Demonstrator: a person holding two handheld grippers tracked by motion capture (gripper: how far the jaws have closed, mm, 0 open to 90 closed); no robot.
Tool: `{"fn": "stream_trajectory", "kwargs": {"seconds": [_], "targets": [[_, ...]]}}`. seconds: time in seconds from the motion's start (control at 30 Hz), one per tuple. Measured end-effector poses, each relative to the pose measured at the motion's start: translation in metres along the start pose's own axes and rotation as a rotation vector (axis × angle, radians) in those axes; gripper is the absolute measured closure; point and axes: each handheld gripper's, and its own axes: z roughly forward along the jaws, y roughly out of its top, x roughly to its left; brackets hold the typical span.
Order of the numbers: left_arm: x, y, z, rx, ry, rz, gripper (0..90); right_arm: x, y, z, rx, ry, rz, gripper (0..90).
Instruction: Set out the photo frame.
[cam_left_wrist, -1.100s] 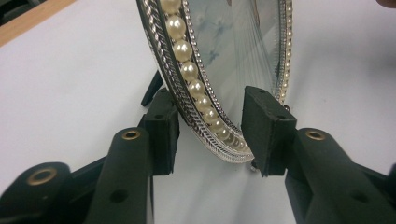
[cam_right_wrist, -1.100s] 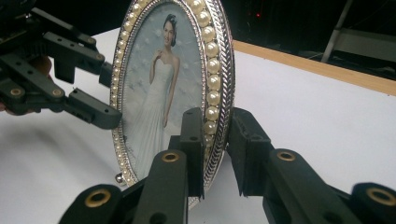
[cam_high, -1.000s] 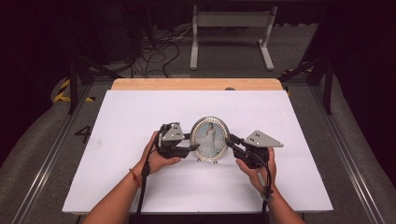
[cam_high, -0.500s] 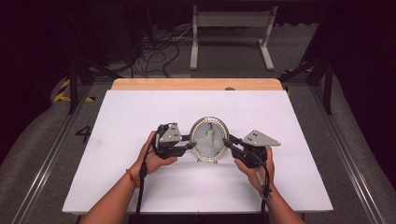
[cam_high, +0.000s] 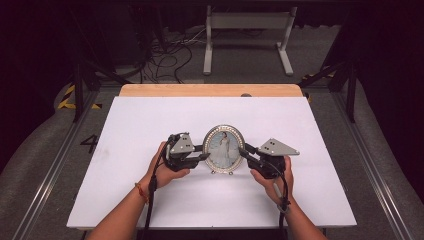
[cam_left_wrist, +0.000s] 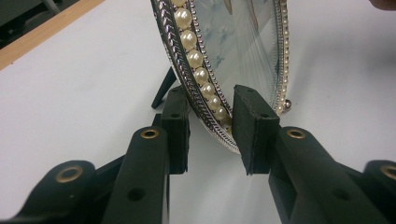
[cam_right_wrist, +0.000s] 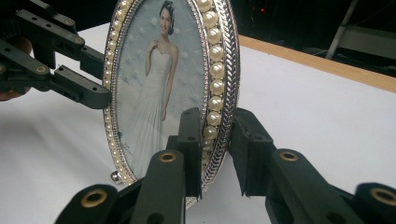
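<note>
Between both claws, the picture frame (cam_high: 224, 149)

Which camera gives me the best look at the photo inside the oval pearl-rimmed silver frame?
The right gripper view: the oval pearl-rimmed silver frame faces it, so the picture reads plainly. The left gripper view shows its rim edge-on with glare. The high view shows the whole frame, small.

White-topped desk (cam_high: 150, 125) w/ a bare wood strip along the far edge. Oval pearl-rimmed photo frame (cam_high: 224, 148) stands on it, centre-front, propped on what looks like a rear strut.
</note>
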Motion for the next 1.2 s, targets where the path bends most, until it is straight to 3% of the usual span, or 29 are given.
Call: {"fn": "stream_trajectory", "kwargs": {"seconds": [0.37,0.53,0.6,0.7,0.77,1.0,1.2], "targets": [[-0.001,0.001,0.000,0.005,0.014,0.019,66.9,0.002,0.000,0.000,0.020,-0.008,-0.025,72.3],[-0.002,0.003,-0.007,0.011,0.049,0.041,64.0,0.003,0.003,-0.004,0.046,-0.006,-0.054,71.2],[-0.001,0.002,-0.010,-0.012,0.032,0.022,61.8,0.001,0.003,-0.004,0.053,0.002,-0.060,71.0],[-0.002,0.001,-0.014,-0.004,0.054,0.025,59.6,0.000,0.001,-0.007,0.073,0.000,-0.086,70.2],[-0.002,0.001,-0.016,0.000,0.063,0.028,56.8,-0.001,-0.001,-0.010,0.070,0.016,-0.077,68.3],[-0.004,-0.010,-0.040,0.004,0.130,0.046,46.6,-0.002,-0.004,-0.018,0.083,0.042,-0.096,60.3],[-0.002,-0.023,-0.053,0.021,0.171,0.029,37.4,-0.007,-0.006,-0.025,0.081,0.018,-0.092,54.2]]}}
